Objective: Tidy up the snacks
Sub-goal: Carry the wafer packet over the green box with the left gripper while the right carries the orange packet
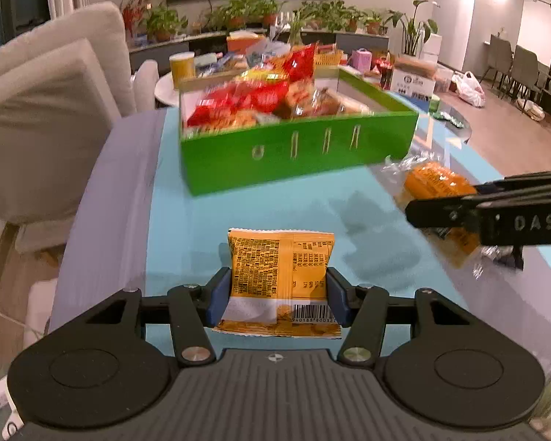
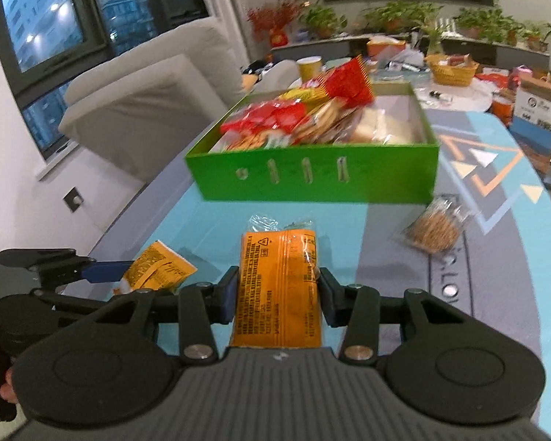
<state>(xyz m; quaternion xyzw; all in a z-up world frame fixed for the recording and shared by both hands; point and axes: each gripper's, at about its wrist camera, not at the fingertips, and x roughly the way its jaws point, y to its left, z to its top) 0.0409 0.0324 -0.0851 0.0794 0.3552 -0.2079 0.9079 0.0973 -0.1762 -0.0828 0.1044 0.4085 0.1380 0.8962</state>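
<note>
A green box (image 1: 297, 158) holding several red and yellow snack packs stands ahead on the blue table; it also shows in the right wrist view (image 2: 312, 180). My left gripper (image 1: 278, 290) is shut on a yellow snack packet (image 1: 279, 272), held above the table. My right gripper (image 2: 278, 294) is shut on an orange wrapped snack (image 2: 279, 286). In the left wrist view the right gripper (image 1: 418, 213) comes in from the right with that orange snack (image 1: 433, 183). In the right wrist view the left gripper (image 2: 121, 270) and its yellow packet (image 2: 158, 268) show at lower left.
A clear-wrapped brown biscuit pack (image 2: 433, 228) lies on the table right of the box. A grey sofa (image 1: 47, 121) stands left of the table. Behind the box is a cluttered round table with a yellow cup (image 1: 182, 68), a basket (image 2: 452, 70) and plants.
</note>
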